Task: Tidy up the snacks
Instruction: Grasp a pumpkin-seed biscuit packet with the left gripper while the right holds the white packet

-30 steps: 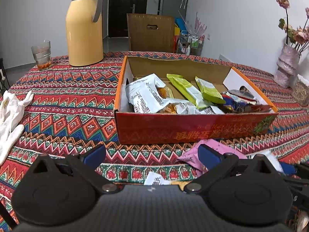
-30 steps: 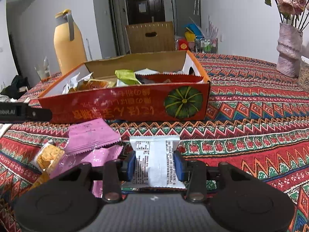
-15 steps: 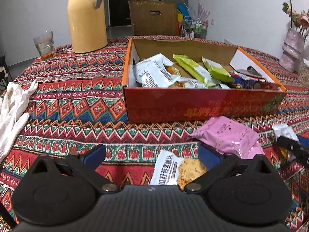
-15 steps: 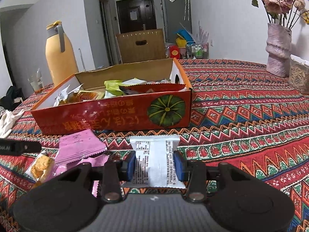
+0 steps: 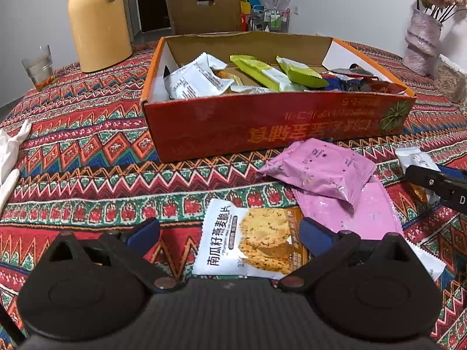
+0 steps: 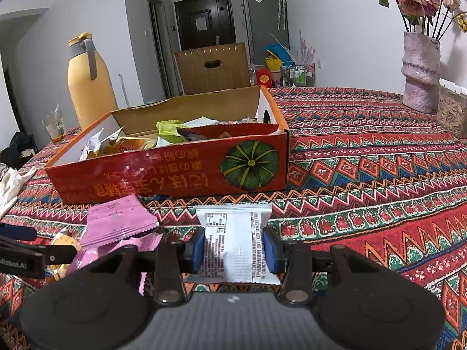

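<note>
Right gripper (image 6: 235,246): blue pads pressed on both long sides of a white snack packet (image 6: 238,242), jaws nearly closed around it; packet held clear above the tablecloth, printed back facing the camera
White snack packet, position: just in front of the red box's long front wall, toward the pumpkin-picture end
Left gripper (image 5: 229,233): jaws wide apart, nothing clamped; blue pads sit either side of an oat-crisp packet (image 5: 251,240) lying flat on the cloth, neither pad touching it as far as the view shows
Oat-crisp packet: white and orange, cookie picture, near edge hidden under the gripper body
Pink packets (image 5: 319,172): 2 of them, 1 resting on top of the other, just right of the oat-crisp packet, between it and the right gripper's finger
Red box (image 5: 274,119): open cardboard tray, orange rim, upside-down yellow lettering on its front; holds white packets at its left end, 2 green packets (image 5: 268,71) in the middle, dark blue and red wrappers at its right end
Tablecloth (image 5: 87,151): red, green, blue zigzag pattern, covers the whole table
Yellow thermos (image 5: 99,20): upright, behind the box to the left
Glass (image 5: 39,67): beside the thermos, far left
White gloves (image 5: 10,151): on the left table edge
Pink vase (image 6: 420,73): with dried flowers, far right, well apart from the box
</note>
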Action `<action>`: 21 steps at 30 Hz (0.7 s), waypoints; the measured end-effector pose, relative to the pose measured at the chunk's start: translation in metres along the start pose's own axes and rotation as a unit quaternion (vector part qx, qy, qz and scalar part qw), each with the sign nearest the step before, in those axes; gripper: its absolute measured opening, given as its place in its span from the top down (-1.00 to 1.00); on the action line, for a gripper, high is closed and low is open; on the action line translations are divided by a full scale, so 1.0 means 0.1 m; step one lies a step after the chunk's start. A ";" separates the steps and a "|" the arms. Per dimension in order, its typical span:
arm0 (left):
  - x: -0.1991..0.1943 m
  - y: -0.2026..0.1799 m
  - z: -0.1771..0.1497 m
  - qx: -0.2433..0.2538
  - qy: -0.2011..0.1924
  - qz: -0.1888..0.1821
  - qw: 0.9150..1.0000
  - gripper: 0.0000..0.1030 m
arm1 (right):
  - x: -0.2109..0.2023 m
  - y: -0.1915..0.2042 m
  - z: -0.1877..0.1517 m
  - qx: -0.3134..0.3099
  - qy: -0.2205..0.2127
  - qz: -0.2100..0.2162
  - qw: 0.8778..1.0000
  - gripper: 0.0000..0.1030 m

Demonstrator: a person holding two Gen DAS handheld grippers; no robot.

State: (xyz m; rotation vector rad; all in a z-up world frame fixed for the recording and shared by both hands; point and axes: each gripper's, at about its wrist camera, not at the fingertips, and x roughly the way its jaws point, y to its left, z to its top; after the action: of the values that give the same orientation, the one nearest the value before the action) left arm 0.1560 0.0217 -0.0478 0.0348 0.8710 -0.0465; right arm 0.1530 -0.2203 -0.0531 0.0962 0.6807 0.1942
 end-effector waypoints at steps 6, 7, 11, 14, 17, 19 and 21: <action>0.06 -0.05 -0.04 0.005 0.007 -0.007 1.000 -1.00 | 0.02 -0.01 -0.02 0.002 0.003 0.004 1.000 0.23; 0.06 -0.06 -0.04 0.006 0.006 -0.006 1.000 -1.00 | 0.02 -0.01 -0.02 0.003 0.003 0.005 1.000 0.23; 0.07 -0.09 -0.06 0.010 0.000 -0.007 1.000 -1.00 | 0.04 -0.02 -0.03 0.005 0.004 0.005 1.000 0.23; 0.08 -0.09 -0.06 0.007 -0.007 -0.006 1.000 -1.00 | 0.04 -0.01 -0.03 0.004 0.003 0.007 1.000 0.23; 0.08 -0.09 -0.08 0.004 -0.012 -0.005 1.000 -0.99 | 0.04 -0.02 -0.03 0.006 0.003 0.010 1.000 0.23; 0.07 -0.09 -0.08 0.001 -0.017 -0.005 1.000 -0.94 | 0.05 -0.01 -0.02 0.005 0.004 0.012 1.000 0.23; 0.05 -0.08 -0.09 -0.002 -0.022 -0.002 1.000 -0.81 | 0.04 -0.01 -0.03 0.003 0.003 0.013 1.000 0.23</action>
State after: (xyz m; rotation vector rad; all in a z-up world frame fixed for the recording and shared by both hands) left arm 0.1521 0.0142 -0.0574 0.0276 0.8264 -0.0490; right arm 0.1546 -0.2203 -0.0579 0.1109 0.6866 0.2175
